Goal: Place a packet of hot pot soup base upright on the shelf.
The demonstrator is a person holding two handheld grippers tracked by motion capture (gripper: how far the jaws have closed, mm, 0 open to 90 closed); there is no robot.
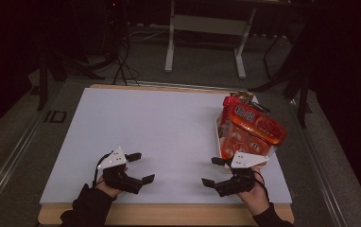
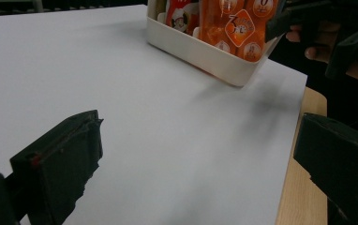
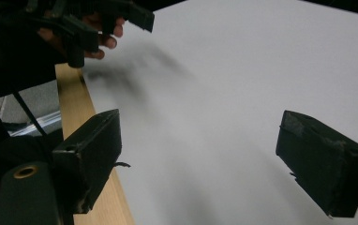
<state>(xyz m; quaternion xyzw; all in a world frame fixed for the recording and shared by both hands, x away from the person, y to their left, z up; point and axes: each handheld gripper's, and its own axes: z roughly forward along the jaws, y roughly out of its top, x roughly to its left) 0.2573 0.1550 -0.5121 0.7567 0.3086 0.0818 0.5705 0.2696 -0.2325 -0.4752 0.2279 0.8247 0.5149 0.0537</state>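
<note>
A white bin (image 1: pixel 219 134) full of red and orange snack packets (image 1: pixel 252 125) stands at the right of the white table top (image 1: pixel 159 132). My left gripper (image 1: pixel 141 168) is open near the front left, jaws pointing right, nothing between them. My right gripper (image 1: pixel 213 171) is open near the front right, jaws pointing left, just in front of the bin. In the left gripper view the white bin (image 2: pixel 205 51) with orange packets (image 2: pixel 235 28) lies ahead, and the right gripper (image 2: pixel 317 33) is beside it. The right gripper view has the left gripper (image 3: pixel 107 23) at its top left.
The table's wooden front edge (image 1: pixel 169 213) runs under both hands. Beyond the table are a white desk frame (image 1: pixel 204 33), dark stands and cables (image 1: pixel 122 61) on a grey floor. The middle of the white top lies bare between the grippers.
</note>
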